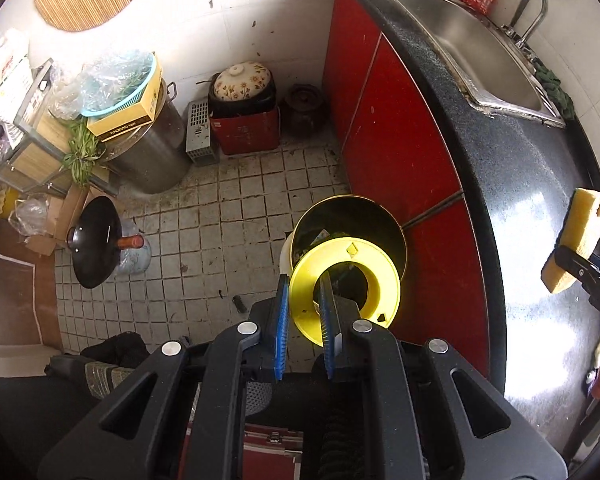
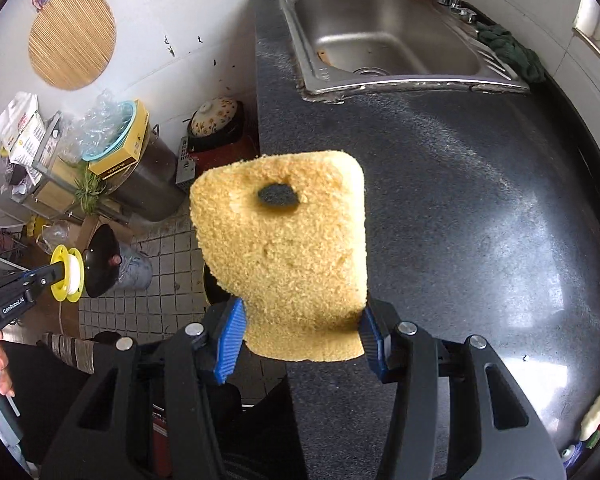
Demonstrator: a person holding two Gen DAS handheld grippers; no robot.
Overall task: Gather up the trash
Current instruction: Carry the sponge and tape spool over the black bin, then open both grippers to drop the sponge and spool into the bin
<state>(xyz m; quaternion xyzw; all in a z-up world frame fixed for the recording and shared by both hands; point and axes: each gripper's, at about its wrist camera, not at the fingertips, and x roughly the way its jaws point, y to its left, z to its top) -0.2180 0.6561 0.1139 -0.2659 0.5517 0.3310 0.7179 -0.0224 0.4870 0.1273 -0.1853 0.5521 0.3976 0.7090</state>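
Sponge point(image 2: 284, 256): yellow, coarse, worn, with a dark hole through its upper part; judged light, soft and compressible, unlikely to slip off ribbed pads, nothing to break; it is taken by its lower end, its sides visibly pinched in between the blue pads of the right claw point(image 2: 300, 344), jaws roughly half apart and pressed on it; the bulk stands up beyond the fingertips and may flop, so a hold nearer mid-body would be steadier. Spool point(image 1: 346, 286): yellow plastic, flanged, with a wide centre hole, white core seen from the right wrist view; judged stiff, light and smooth, so it could pivot; the left claw point(image 1: 305, 312) has it by one flange, one finger outside the rim and one through the hole, jaws nearly closed on the thin wall; the rim is the only sensible hold. Just beyond the left claw's tips and below the spool stands an open bin point(image 1: 350, 224) on the tiled floor point(image 1: 204, 216), against the red cabinet point(image 1: 396, 128). Beneath and ahead of the right claw lies the dark worktop point(image 2: 480, 184), with the steel sink point(image 2: 384, 36) farther ahead.
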